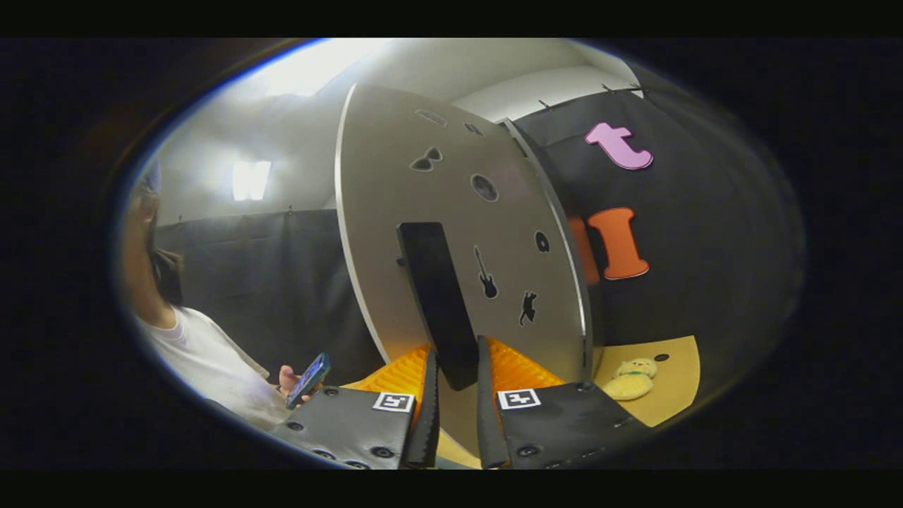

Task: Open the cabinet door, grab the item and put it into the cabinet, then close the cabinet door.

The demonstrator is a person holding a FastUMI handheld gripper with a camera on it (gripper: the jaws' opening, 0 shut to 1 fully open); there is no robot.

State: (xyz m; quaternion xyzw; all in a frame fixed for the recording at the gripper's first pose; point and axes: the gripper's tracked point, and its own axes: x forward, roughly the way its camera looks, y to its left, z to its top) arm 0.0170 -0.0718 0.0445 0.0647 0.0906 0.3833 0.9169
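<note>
Our gripper (457,391) has its fingers closed on the lower end of the stiff dark handle (437,296) of the light, rigid cabinet door (395,176), while the soft plush toy (631,379), easily squeezed at its body, lies beyond on the tabletop (677,367).

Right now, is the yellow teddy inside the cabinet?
No, the yellow teddy lies on the tabletop beside the cabinet door, while the gripper closes around the door's black handle.
</note>
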